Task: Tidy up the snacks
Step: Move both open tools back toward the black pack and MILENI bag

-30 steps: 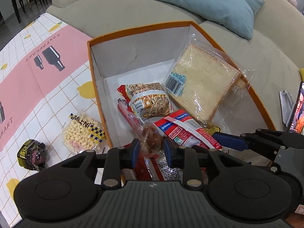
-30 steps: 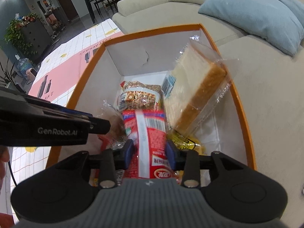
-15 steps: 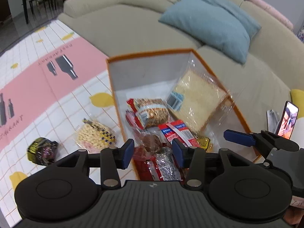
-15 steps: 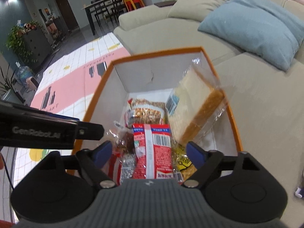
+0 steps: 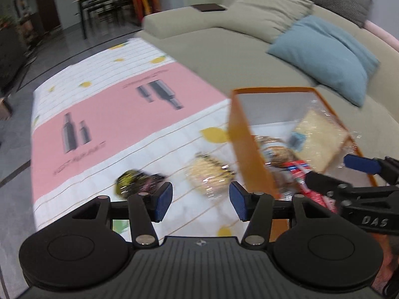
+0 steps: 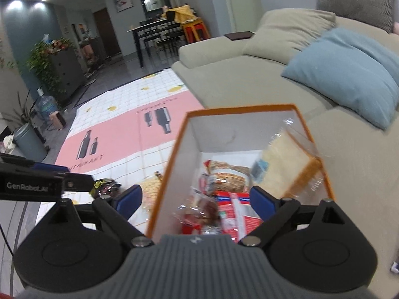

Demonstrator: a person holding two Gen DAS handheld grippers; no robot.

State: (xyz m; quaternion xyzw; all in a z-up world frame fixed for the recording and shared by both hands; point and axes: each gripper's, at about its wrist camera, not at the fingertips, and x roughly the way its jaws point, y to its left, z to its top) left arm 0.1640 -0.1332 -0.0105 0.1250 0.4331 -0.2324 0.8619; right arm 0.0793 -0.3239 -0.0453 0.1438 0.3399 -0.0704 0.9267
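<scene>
On your far left the pink-and-white grid mat (image 5: 104,134) with its bottle prints covers the floor, and two snacks lie on its white part: a dark, shiny packet (image 5: 136,182) and, to its right, a clear bag of pale round snacks (image 5: 209,174), the two near each other but apart. Your left gripper (image 5: 200,200) hangs above them with its blue pads spread wide and nothing between them; the pale bag shows in the gap, the dark packet just outside the left pad. Just right of the pale bag stands the orange box (image 5: 245,149), white inside, set against the beige sofa (image 5: 224,57). In the box, the striped brown snack pack (image 6: 229,174) lies toward the middle, a clear wrapper with something brown in it (image 6: 202,209) sits nearer you, a red-and-white packet (image 6: 237,209) lies beside that, and the wrapped bread slice (image 6: 294,167) leans tilted against the right wall. Your right gripper (image 6: 195,200) is held over the box's near end, its fingers wide apart and empty, the left one outside the box wall and the right one over the contents. Further right a light blue cushion (image 6: 349,74) rests on the sofa.
</scene>
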